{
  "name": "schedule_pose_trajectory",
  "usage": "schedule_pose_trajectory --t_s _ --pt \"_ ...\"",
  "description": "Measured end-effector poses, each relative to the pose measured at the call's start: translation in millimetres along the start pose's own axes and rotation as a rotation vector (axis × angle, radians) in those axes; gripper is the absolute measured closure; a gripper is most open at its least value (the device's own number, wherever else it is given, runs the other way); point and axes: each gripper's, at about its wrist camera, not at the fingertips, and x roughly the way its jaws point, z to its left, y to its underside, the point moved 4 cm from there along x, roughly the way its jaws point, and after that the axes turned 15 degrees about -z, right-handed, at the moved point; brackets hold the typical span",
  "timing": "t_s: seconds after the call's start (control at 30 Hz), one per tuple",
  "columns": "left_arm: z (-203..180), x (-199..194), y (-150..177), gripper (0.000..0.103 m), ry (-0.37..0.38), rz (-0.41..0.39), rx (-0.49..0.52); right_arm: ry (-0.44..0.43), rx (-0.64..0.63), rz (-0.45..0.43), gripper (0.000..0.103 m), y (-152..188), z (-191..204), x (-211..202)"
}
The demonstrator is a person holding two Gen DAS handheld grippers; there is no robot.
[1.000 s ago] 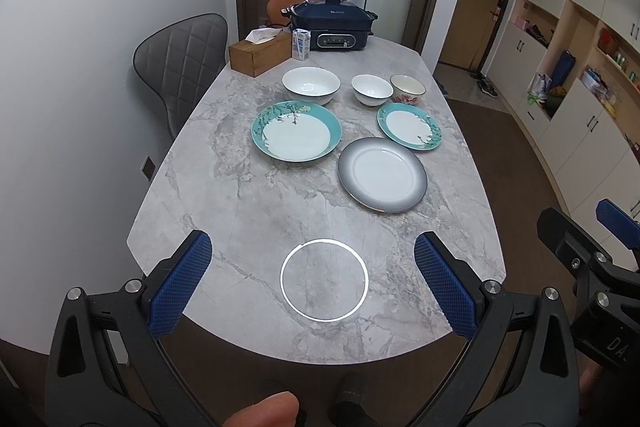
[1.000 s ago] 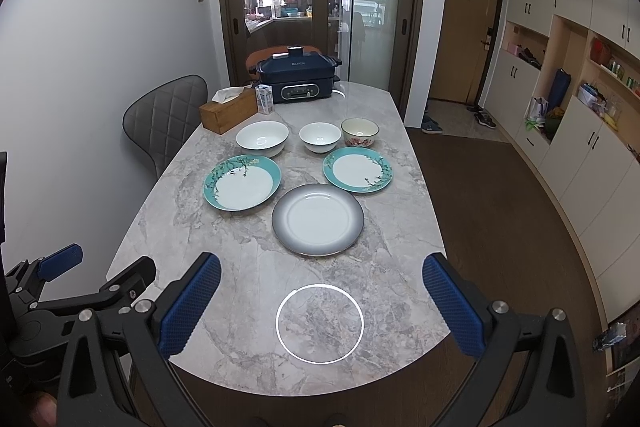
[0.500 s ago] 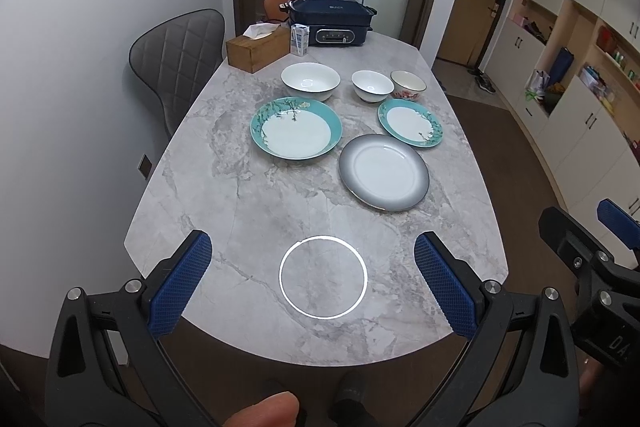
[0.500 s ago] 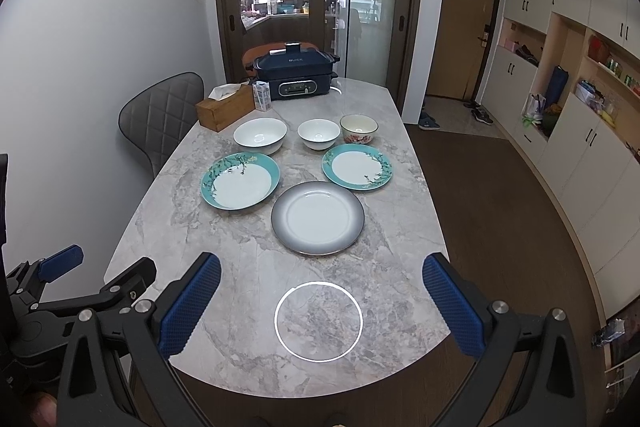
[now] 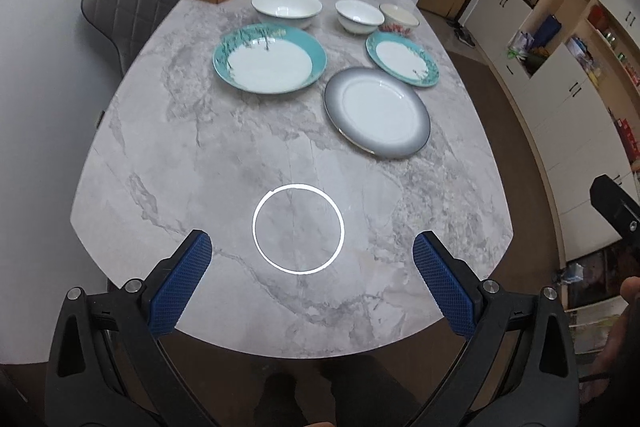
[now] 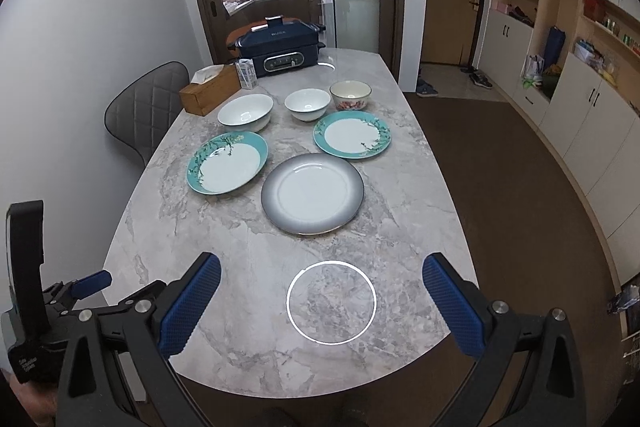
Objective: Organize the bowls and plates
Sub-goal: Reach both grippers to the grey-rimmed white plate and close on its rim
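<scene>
On the grey marble bench, the grey-rimmed white ceramic plate lies at 12 o'clock of the released, empty right tongs; left tongs likewise spread. Glazed, rigid, breakable and likely slippery: pinch its near rim.

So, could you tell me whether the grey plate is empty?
Empty: the grey plate shows a bare white centre, lying flat on the table.

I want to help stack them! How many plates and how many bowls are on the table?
Plates: 3 (big teal plate, small teal plate, grey plate)
Bowls: 3 (big white bowl, small white bowl, flowery bowl)
Total: 6
</scene>
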Motion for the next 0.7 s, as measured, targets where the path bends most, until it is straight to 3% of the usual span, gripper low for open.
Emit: schedule_pose_trajectory --t_s 0.2,0.33,0.4,0.47,0.53,0.6,0.7 --pt "1.0 89.3 -12.8 0.002 0.073 0.086 -0.102 -0.138 0.111 0.053 0.002 9.1 -59.2 94.6" --pt "-14.2 147.8 -29.9 0.0 0.095 0.017 -0.098 -0.224 0.163 0.145 0.009 8.0 -98.5 175.6" --pt "-18.2 174.3 -40.4 0.0 0.064 0.012 -0.093 -0.247 0.163 0.2 0.009 9.2 -110.1 211.0" --pt "-18.5 209.5 -45.9 0.002 -0.016 0.118 -0.079 -0.29 0.179 0.249 0.01 11.4 -117.6 240.4" --pt "-7.7 246.3 -55.5 0.003 -0.07 0.21 -0.15 -0.313 0.178 0.298 0.013 13.9 -116.2 270.5" --pt "0.1 263.4 -62.4 0.011 -0.079 0.21 -0.214 -0.355 0.167 0.321 0.018 15.2 -117.9 290.0" --pt "0.0 286.5 -69.3 0.012 -0.102 0.219 -0.204 -0.375 0.157 0.339 0.021 15.2 -123.5 309.2"
